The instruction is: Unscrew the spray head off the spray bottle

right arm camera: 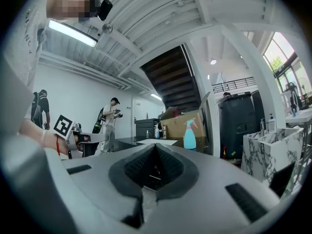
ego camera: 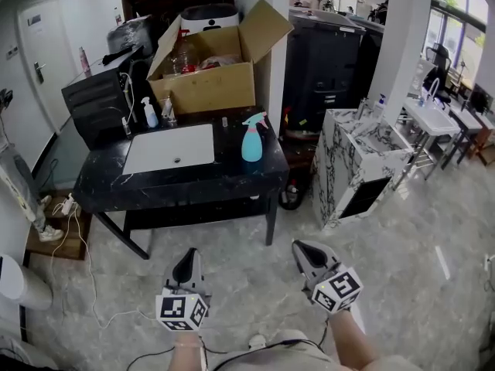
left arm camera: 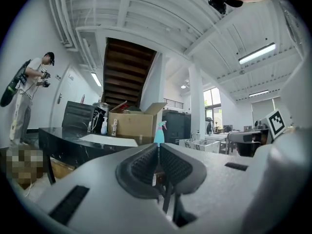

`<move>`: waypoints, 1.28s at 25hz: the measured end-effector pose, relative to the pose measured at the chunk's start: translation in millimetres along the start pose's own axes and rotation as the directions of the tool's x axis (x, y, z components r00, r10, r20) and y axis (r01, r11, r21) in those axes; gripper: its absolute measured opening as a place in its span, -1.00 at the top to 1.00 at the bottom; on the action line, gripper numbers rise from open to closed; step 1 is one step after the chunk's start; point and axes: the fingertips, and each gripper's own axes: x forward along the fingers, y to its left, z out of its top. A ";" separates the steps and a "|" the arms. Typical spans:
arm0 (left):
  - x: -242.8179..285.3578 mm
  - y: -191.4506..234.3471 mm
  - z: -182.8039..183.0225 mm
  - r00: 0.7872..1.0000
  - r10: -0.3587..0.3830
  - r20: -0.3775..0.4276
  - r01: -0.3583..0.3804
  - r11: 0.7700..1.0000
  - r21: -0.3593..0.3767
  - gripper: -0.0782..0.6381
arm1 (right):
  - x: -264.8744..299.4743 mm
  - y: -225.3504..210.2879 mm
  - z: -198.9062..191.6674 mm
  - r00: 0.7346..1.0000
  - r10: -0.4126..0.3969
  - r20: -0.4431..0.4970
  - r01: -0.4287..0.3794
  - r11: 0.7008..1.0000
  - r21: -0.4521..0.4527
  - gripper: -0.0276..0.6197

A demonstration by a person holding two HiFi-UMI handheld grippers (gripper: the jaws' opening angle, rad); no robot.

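The person is holding both grippers low over the tiled floor, at 6 o'clock in the head view, with the forearms reaching in from the bottom edge. The left tongs are pointing toward 12 o'clock and are clenched with nothing between them. The right tongs, at their 3 o'clock, are angling toward 11 o'clock, likewise clenched and empty. Both are hovering well apart from the black marble worktop. The turquoise spray bottle is standing upright near the worktop's front right corner, wearing its spray head, at 3 o'clock of the white sink and 5 o'clock of the open cardboard box.
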 end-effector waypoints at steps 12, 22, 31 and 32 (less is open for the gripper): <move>75.5 16.8 -6.5 0.999 -0.038 -0.003 0.038 0.999 -0.010 0.73 | 67.1 -53.7 -2.3 1.000 -0.028 -0.005 0.028 1.000 0.013 0.90; 169.5 44.7 -3.0 0.999 -0.044 0.024 0.045 0.998 -0.035 0.73 | 155.2 -111.5 -5.9 1.000 -0.003 -0.030 0.004 1.000 0.030 0.90; 252.8 39.9 0.1 0.989 -0.147 0.014 0.147 0.989 -0.019 0.73 | 215.2 -159.7 -8.6 0.999 0.000 -0.049 0.002 0.999 0.040 0.90; 261.3 39.7 -0.1 0.988 -0.154 0.012 0.154 0.988 -0.022 0.73 | 220.6 -164.1 -8.7 0.999 0.002 -0.050 0.000 0.999 0.039 0.90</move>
